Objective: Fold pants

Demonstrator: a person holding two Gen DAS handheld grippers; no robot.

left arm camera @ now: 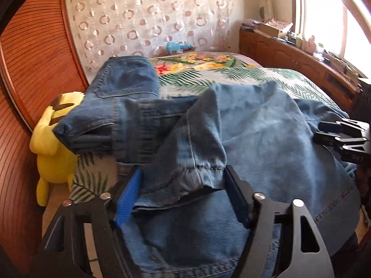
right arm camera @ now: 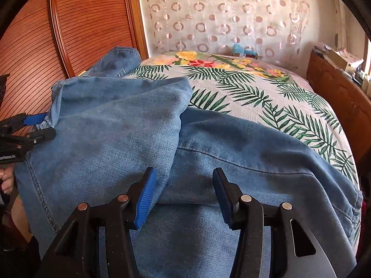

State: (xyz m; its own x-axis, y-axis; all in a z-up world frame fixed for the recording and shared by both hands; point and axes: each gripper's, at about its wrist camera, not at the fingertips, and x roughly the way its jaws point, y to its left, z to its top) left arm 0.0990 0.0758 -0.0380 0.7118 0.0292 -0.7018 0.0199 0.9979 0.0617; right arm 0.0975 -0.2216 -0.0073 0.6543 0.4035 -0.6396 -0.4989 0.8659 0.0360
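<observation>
2 pant legs of the jeans [right arm camera: 129, 125] lie doubled across the bed [right arm camera: 266, 97], hems toward 12 o'clock. Your left gripper [left arm camera: 183, 185] brackets a bunched hem, grip uncertain; your right gripper [right arm camera: 183, 190] hovers apart, empty, at 6 o'clock, probably having let go.

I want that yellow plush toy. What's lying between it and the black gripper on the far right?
Just the jeans, bunched across the bed from the yellow plush toy to the right gripper, in the left wrist view.

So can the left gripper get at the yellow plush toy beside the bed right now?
Probably not directly: the left gripper has a bunched jeans hem between its fingers, and more denim lies between it and the yellow plush toy.
</observation>
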